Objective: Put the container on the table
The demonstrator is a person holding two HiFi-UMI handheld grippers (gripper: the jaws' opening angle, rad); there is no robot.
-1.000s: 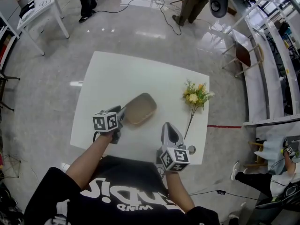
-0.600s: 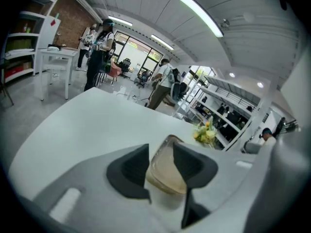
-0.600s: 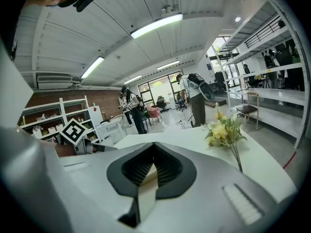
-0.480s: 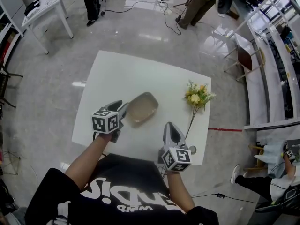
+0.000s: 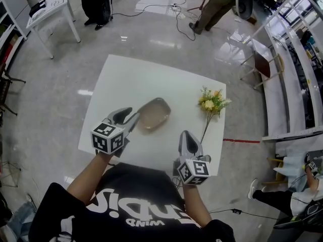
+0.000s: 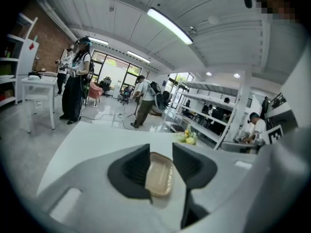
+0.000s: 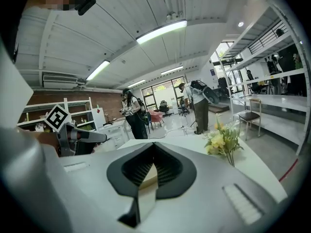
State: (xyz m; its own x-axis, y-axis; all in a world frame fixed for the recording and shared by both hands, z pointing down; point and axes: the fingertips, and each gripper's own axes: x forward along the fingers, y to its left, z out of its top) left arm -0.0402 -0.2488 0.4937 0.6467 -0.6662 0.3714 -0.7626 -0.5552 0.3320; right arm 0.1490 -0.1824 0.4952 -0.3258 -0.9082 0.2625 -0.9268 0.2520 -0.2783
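The container [image 5: 153, 114], a shallow beige oval tray, lies flat on the white table [image 5: 126, 79] near its middle. My left gripper [image 5: 130, 118] hangs above the table just left of it, open. Its jaws have just been closing a little with nothing between the pads. In the left gripper view the container [image 6: 160, 174] shows through the gap of my left gripper [image 6: 161, 152], farther off on the table. My right gripper [image 5: 187, 137] is shut and empty near the front edge. In the right gripper view a sliver of the container [image 7: 148, 177] shows beyond my right gripper [image 7: 154, 143].
A bunch of yellow flowers [image 5: 212, 102] lies at the table's right side. Beyond the table stand two people [image 5: 96, 4], a small white side table [image 5: 45, 9] and a chair [image 5: 262, 59]. White shelving [image 5: 298, 84] runs along the right.
My left gripper has risen off the table and rolled, drawing back from the container's left edge. The container stays flat on the table. My right gripper has lifted slightly.
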